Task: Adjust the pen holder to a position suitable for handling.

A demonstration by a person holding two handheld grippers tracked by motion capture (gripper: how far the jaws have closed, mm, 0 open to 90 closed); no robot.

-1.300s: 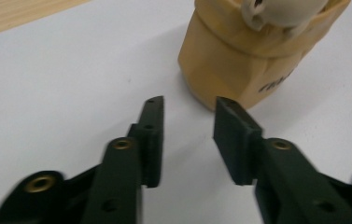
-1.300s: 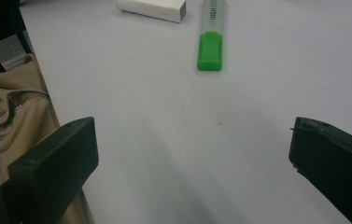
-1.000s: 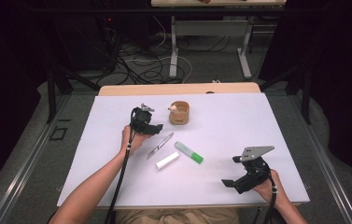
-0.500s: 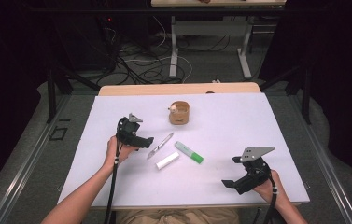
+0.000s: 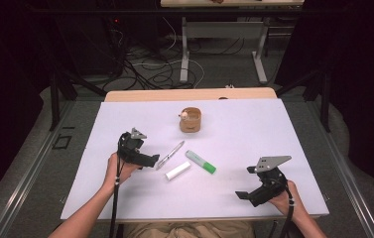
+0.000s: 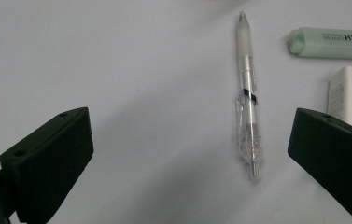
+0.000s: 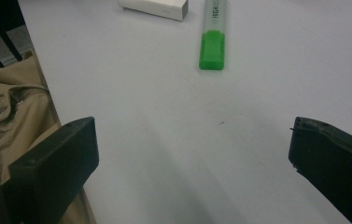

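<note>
The clear pen lies flat on the white table, slanted, with its tip toward the wooden cup farther back. In the left gripper view the pen runs lengthwise away from the camera, nearer the right-hand finger than the left-hand one, and neither finger touches it. The left gripper sits just beside the pen's near end, held in the person's left hand. Its fingers have just been opening and now stand wide apart with bare table between them; they hold nothing.

Just beyond the pen lie a white eraser and a green highlighter, close together but apart from the pen. The cup stands upright with a small pale object inside it.

The right gripper rests near the table's front right corner, well apart from the stationery, in the person's right hand. Its fingers are spread wide and hold nothing; its own view looks across bare table to the highlighter's green cap and the eraser.
</note>
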